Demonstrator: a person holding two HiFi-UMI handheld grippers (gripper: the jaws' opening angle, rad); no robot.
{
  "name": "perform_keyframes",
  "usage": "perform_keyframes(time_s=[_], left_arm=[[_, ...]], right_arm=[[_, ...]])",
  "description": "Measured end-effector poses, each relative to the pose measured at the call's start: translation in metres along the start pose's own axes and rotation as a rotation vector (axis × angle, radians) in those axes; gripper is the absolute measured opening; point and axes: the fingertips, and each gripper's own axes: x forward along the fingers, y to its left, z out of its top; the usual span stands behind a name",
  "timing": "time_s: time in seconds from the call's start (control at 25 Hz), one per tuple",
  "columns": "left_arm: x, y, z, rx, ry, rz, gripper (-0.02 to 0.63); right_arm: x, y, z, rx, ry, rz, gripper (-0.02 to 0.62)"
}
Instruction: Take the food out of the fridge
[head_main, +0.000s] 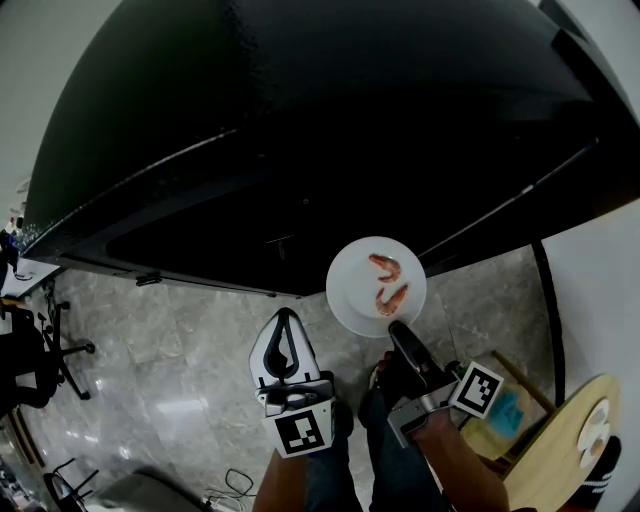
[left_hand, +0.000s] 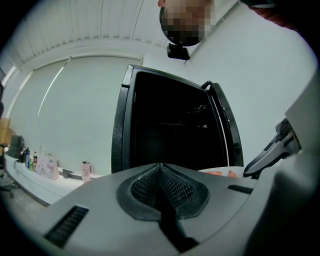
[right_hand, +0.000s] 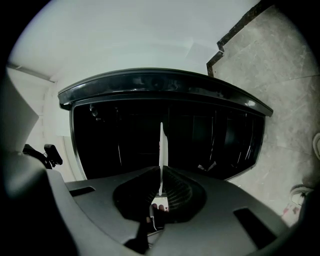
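Now, right gripper (head_main: 398, 330) fingers (right_hand: 182, 192) clamping plate (head_main: 352, 288) rim, shrimp (head_main: 391, 298) just beyond, left gripper (head_main: 286, 320) clenched empty.

Fridge (head_main: 330, 140) interior dark; contents indiscernible

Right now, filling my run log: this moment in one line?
left gripper: shut, empty; right gripper: shut on plate; shrimp on plate; fridge open

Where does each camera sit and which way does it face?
Head view: on the person's head, steeply down at the black fridge; forearms and legs show.
Left gripper view: on the left gripper, jaws together, facing the open fridge.
Right gripper view: on the right gripper, clamping the white plate edge-on.
Shared: all three show fridge and plate.
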Motion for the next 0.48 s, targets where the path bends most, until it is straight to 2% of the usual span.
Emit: perform_keyframes(time_s=[0.48], left_arm=[[-0.0015,-0.0005,0.0007,0.004,0.002,-0.002,0.012]], right_arm=[[-0.0044,-0.0013,-0.0071,0.007,0.019,-0.009,0.032]])
